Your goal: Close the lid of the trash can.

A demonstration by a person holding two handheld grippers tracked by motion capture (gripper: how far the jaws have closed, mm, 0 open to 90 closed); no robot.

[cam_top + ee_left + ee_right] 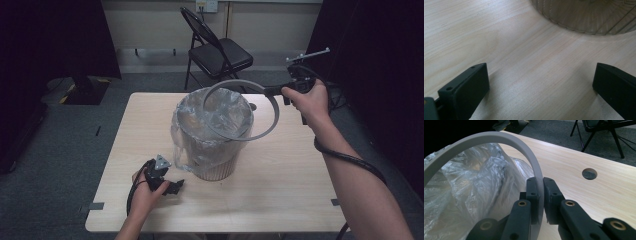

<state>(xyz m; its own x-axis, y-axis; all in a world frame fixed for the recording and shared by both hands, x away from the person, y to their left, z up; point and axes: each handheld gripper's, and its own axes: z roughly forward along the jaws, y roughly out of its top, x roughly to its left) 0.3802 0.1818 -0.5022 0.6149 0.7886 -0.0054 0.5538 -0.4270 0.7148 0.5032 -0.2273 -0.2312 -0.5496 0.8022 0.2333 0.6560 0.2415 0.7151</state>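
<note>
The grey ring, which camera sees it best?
The high view: the whole grey ring hangs tilted over the bag-lined bin, clamped in the right gripper. The right gripper view shows one arc pinched between its jaws. The left gripper view looks at the table and the bin's base.

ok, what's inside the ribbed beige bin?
A clear plastic bag liner fills the ribbed beige bin and folds over its rim. Its crinkled film hides the bottom; any contents can't be seen.

A thin grey ring hangs tilted in the air over the far right rim of a ribbed beige bin. The bin stands upright mid-surface, lined with a clear plastic bag whose crinkled edge drapes down its outside.
</note>
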